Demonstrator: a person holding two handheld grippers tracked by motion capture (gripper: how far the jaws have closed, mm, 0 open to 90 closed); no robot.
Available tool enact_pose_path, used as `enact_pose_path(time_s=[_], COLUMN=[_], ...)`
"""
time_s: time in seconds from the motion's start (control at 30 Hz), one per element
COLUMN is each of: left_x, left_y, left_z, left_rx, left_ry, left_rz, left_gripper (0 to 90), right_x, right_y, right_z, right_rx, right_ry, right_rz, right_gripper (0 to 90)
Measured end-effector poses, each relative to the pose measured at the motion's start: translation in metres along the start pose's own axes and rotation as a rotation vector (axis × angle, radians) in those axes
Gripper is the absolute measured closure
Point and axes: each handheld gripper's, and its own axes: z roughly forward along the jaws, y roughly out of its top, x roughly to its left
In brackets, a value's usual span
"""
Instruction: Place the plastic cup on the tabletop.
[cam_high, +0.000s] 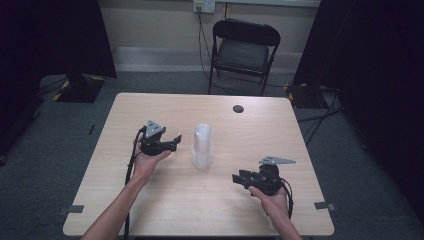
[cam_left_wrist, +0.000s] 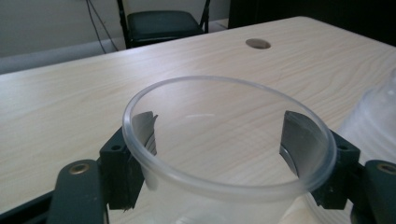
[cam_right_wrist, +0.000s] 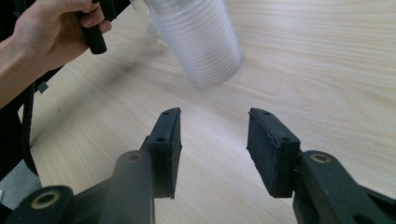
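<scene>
Nearest the person, the right gripper (cam_high: 239, 178) rests low over the table (cam_high: 150, 210) at the front right, held in the right hand (cam_high: 272, 197). In the right gripper view its jaws stand apart with bare wood between the pads (cam_right_wrist: 169, 140); it holds nothing. It points toward the middle of the table.

Further in, at the centre, stands the stack of clear cups (cam_high: 202, 145), nested and apparently upside down, well apart from the right gripper's tips. In the right gripper view the stack (cam_right_wrist: 198, 39) rises just beyond the open jaws.

To the left of the stack, the left hand (cam_high: 147, 162) holds the left gripper (cam_high: 176, 144), which is closed on a single clear cup (cam_left_wrist: 229, 140). The left gripper view shows both pads pressing the cup wall from outside just below the rim, mouth facing up toward the camera. From the high view this cup is faint against the wood, so whether it is lifted or touching the table cannot be told with confidence. It sits just beside the stack, not on it.

Beyond, the table carries a round cable hole (cam_high: 238, 108), and a folding chair (cam_high: 242, 50) stands behind the far edge.

Judgement: the step in hand appears to be separating one cup from the stack, with that cup now gripped by the left. The next move likely calls for setting the cup upright on open table clear of the stack, releasing gently so the thin wall does not spring, while the right gripper closes on the stack to steady it.
</scene>
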Motion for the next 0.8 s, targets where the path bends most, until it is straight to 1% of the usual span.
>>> enact_pose_path(time_s=[0.03,0.07,0.1,0.17,0.2,0.3,0.33,0.4,0.5,0.7,0.73,0.77,0.8], left_x=[0.0001,-0.0004,0.0000,-0.0003,-0.0005,-0.0016,-0.0011,-0.0008,-0.0007,-0.0034,-0.0028,-0.0019,-0.0006], left_y=[-0.0005,-0.0010,-0.0011,-0.0017,-0.0021,-0.0032,-0.0034,-0.0040,-0.0045,-0.0058,-0.0056,-0.0053,-0.0052], left_z=[0.0006,0.0015,0.0018,0.0028,0.0033,0.0052,0.0053,0.0060,0.0056,0.0044,0.0035,0.0027,0.0014], left_rx=[0.007,0.003,0.006,0.006,0.012,0.023,0.029,0.030,0.037,0.046,0.050,0.044,0.045], left_ry=[0.003,0.006,0.007,0.002,0.001,-0.004,-0.007,-0.004,-0.009,-0.017,-0.016,-0.015,-0.014], left_rz=[0.007,0.002,0.007,0.005,0.010,0.004,0.015,0.009,0.018,0.026,0.026,0.014,0.011], left_gripper=[26.9,27.0,27.1,27.0,26.8,25.1,25.0,25.0,26.8,25.1,25.2,25.0,24.5], right_x=[0.0000,0.0000,-0.0002,-0.0003,-0.0004,-0.0005,-0.0005,-0.0006,0.0003,0.0003,0.0007,0.0009,0.0009], right_y=[0.0000,0.0000,0.0000,0.0000,0.0000,-0.0001,-0.0002,-0.0003,-0.0003,-0.0003,-0.0003,-0.0003,-0.0003], right_z=[-0.0001,-0.0003,-0.0004,-0.0005,-0.0006,-0.0002,0.0002,0.0009,0.0012,0.0007,0.0006,0.0003,0.0002], right_rx=[0.000,0.000,0.000,0.001,0.003,0.001,0.001,0.005,0.007,0.006,0.007,0.008,0.007], right_ry=[0.000,0.000,-0.001,-0.001,-0.001,0.000,-0.003,-0.001,0.001,0.000,0.001,0.000,0.001], right_rz=[-0.001,-0.002,-0.002,0.000,0.000,-0.002,-0.003,-0.003,-0.007,-0.007,-0.007,-0.008,-0.009], right_gripper=[55.1,55.1,55.1,55.1,55.1,54.5,54.3,54.3,54.3,54.3,54.3,54.2,54.2])
